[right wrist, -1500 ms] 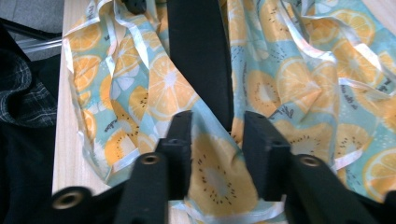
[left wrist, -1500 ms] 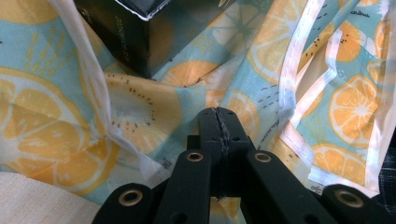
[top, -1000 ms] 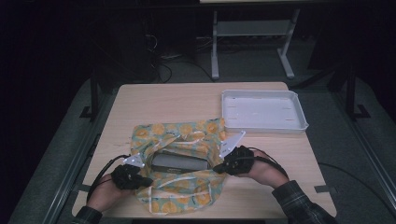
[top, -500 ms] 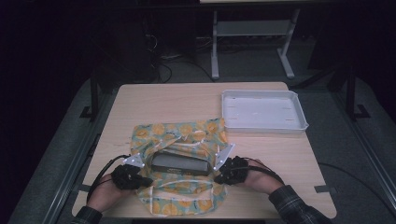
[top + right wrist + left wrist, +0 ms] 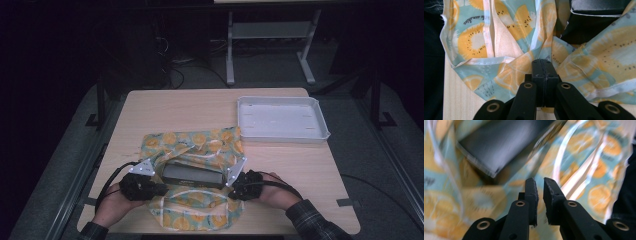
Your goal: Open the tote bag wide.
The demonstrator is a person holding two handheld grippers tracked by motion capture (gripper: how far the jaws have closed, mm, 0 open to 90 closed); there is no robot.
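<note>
The bench point(image 5: 200, 112) was pale wood with a dark rim, standing on grey floor in a dim room; beyond its far edge a grey metal frame point(image 5: 267, 35) stood among loose cables. A white tray point(image 5: 320, 131) sat at the far right of the bench, well apart from the work. Near the front edge lay a fruit-print bag point(image 5: 192, 142) of thin cloth, its mouth spread and white handles showing, with a dark flat box point(image 5: 192, 175) lying in the opening. The left tongs point(image 5: 539, 185) were at the bag's left side, the right tongs point(image 5: 545, 65) at its right side, a hand behind each and a plaid sleeve point(image 5: 312, 222) on the right arm. The left tongs had just been opening: a narrow gap stood between the pads, with nothing in it, the cloth blurred beyond. The right tongs were pressed together on a fold of the bag's rim, the box just beyond them.
</note>
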